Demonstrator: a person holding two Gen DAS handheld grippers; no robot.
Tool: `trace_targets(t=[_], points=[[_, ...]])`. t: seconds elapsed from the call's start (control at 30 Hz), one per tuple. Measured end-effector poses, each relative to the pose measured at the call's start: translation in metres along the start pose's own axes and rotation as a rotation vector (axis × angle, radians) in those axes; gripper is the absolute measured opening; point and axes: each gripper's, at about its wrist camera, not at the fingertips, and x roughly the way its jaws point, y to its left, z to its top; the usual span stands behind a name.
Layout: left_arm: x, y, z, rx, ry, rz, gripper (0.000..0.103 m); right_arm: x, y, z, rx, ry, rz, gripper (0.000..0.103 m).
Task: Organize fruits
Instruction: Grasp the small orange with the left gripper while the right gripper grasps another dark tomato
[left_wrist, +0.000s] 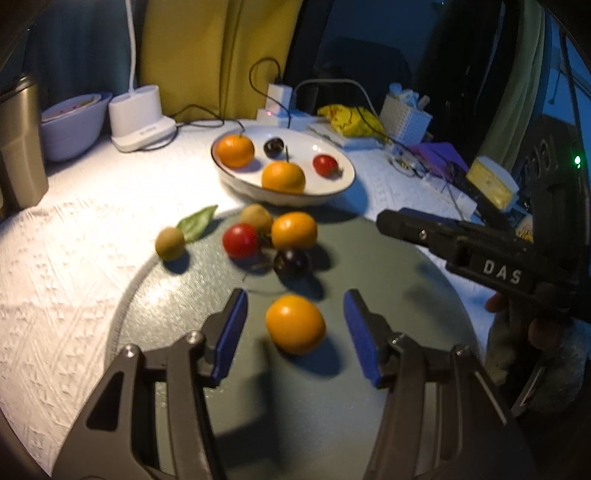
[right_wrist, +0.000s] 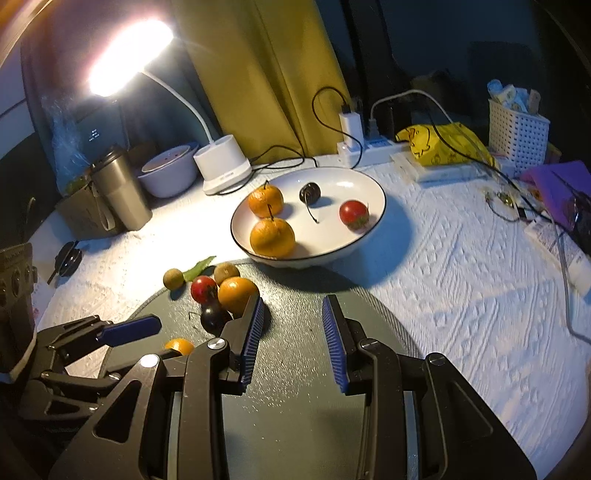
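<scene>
Low in the centre of the left wrist view, the left gripper has its jaws wide on either side of a loose orange that lies on the dark round mat, neither blue pad touching it. The fruit is round and free, so if one pad meets it first it will likely roll off toward the cluster just above it in the frame: a dark cherry, a red tomato, another orange and a tan longan. A second longan sits at the mat's left edge beside a green leaf.

The right gripper, jaws also apart and holding nothing, hangs over bare mat close to the left one, so the two tools could knock together. The white bowl on the bench, upper centre, already carries two oranges, a cherry and a tomato; a hard drop there could scatter them.
</scene>
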Motion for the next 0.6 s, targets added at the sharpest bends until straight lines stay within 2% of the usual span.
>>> trace_targets(t=[0.23,0.33,0.6], points=[[0.011,-0.003,-0.005,0.025,0.037,0.009,0.055,0.003,0.000,-0.005,0.007,0.012,0.002,0.035],[0.011,-0.003,-0.005,0.033,0.035,0.010,0.038,0.006,0.003,-0.005,0.001,0.019,0.010,0.035],[-0.003,0.006,-0.006,0.032,0.004,0.006,0.037,0.019,0.027,-0.008,-0.045,0.055,0.047,0.035]])
